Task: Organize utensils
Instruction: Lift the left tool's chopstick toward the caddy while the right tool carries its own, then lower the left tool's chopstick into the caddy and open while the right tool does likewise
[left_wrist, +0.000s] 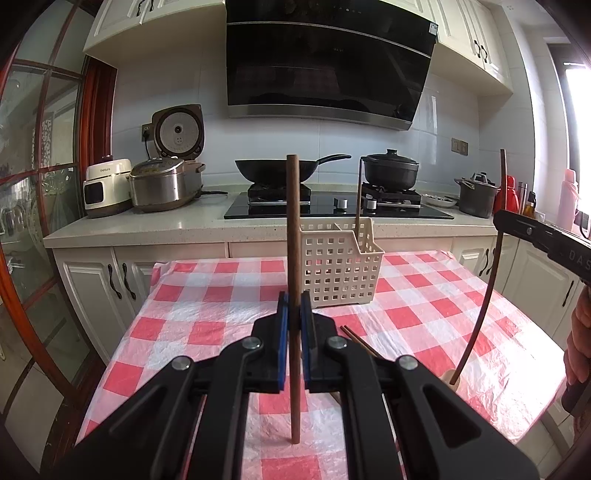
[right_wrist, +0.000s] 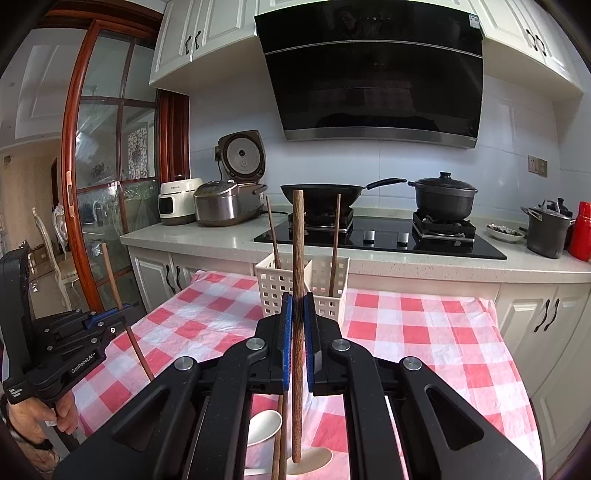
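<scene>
Left wrist view: left claw clamped on a chopstick, blue pads pressing both sides at about its middle. Stick brown, round, plain; long axis upright, ends at 12 and 6 o'clock, lower end just above the checked cloth. White basket behind at 1 o'clock, one stick standing in it. Right claw's stick at 3 o'clock, bowed by the lens.

Right wrist view: right claw clamped on a second chopstick, mid-length. Dark, grainy wood; upright, 12 to 6. Lower end over a white spoon. Basket behind holds two sticks. Left claw at 9 o'clock grips its stick.
</scene>
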